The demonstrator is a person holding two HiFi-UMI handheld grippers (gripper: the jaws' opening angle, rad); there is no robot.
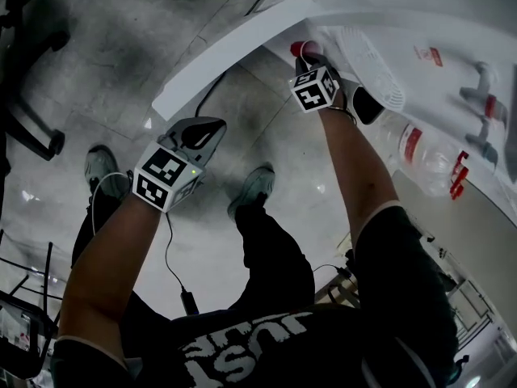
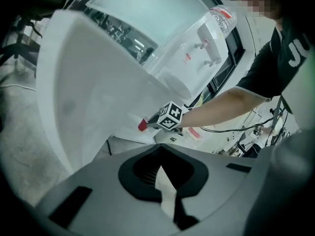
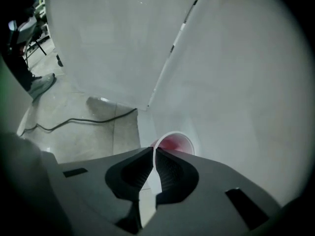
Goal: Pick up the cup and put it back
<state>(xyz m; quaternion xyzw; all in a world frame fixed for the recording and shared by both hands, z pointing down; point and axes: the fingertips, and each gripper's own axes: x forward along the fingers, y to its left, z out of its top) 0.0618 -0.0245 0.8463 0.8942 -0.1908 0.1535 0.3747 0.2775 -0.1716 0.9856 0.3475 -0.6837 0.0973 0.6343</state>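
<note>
A red cup [image 1: 303, 49] with a white rim stands on the white tabletop [image 1: 388, 23] near its edge. My right gripper [image 1: 309, 56] points steeply down onto it, jaws shut on the near side of the rim. In the right gripper view the cup [image 3: 178, 143] shows its red inside, and the rim runs between the pads of the right gripper [image 3: 155, 154]. The left gripper view shows the cup [image 2: 142, 126] small, in front of the right gripper [image 2: 150, 123]. My left gripper [image 1: 212, 124] hangs over the floor, away from the table, jaws of the left gripper [image 2: 161, 167] together and holding nothing.
A clear water bottle [image 1: 420, 153] lies on the table to the right of my arm. A white panel [image 1: 234, 55] leans at the table's edge. Cables [image 1: 171, 245] run over the grey floor by the person's shoes [image 1: 254, 186]. A chair base [image 1: 32, 95] stands at the left.
</note>
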